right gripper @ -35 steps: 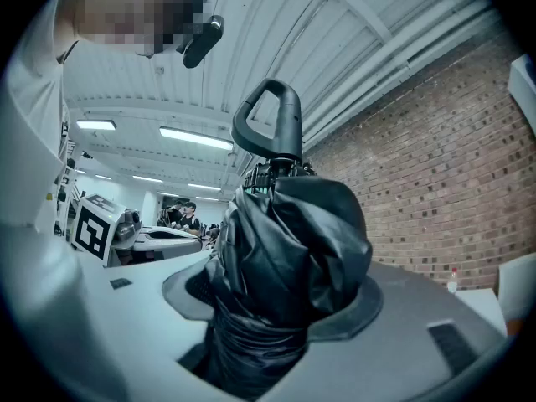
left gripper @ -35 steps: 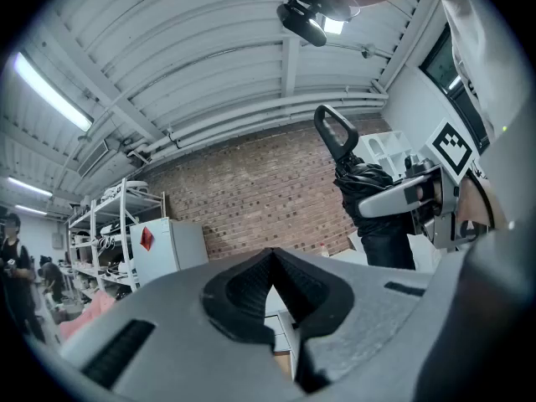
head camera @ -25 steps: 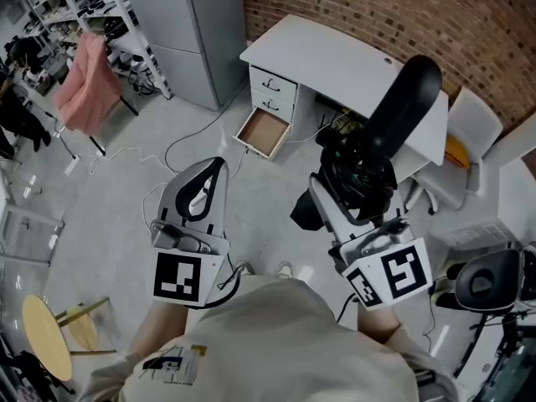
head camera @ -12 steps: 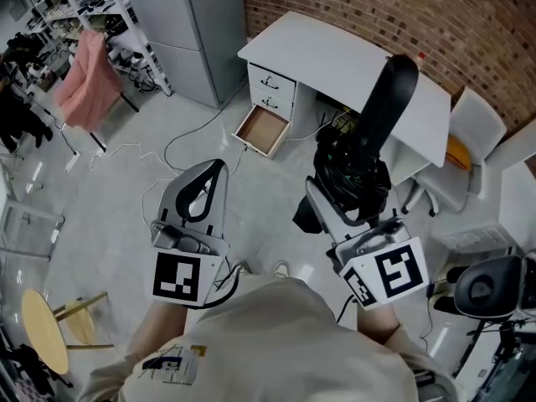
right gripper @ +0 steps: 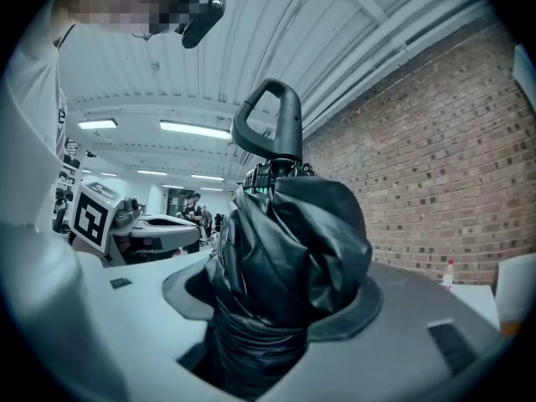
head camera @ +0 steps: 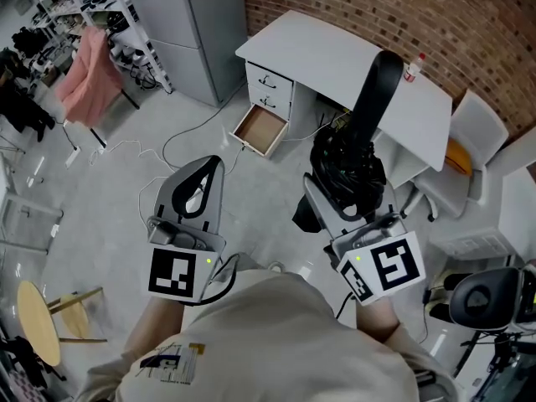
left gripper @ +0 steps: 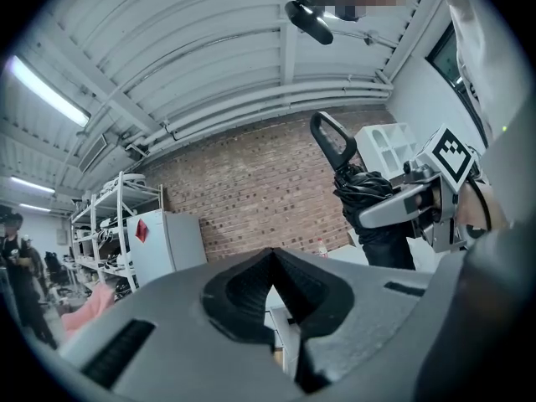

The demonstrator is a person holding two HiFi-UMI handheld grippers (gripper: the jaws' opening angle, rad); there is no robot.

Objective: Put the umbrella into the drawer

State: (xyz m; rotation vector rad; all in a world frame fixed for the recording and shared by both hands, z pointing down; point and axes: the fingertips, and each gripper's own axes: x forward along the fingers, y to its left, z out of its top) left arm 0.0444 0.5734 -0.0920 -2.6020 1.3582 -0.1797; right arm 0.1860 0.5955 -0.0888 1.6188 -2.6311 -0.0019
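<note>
Drawer (head camera: 262,131) under desk (head camera: 327,53), umbrella (head camera: 347,170) to right

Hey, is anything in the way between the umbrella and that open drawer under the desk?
Nothing visible blocks it. The umbrella is clamped in the right gripper, and only open floor lies between it and the open drawer, whose inside looks bare.

Bright, even light here, pouring from the strip lights (left gripper: 46,90) overhead; only soft shadows on the pale floor (head camera: 260,191). Both gripper views bulge and fall to black at the corners (fisheye, plainly). Close foreground a touch soft, brick wall (right gripper: 435,174) crisp.
</note>
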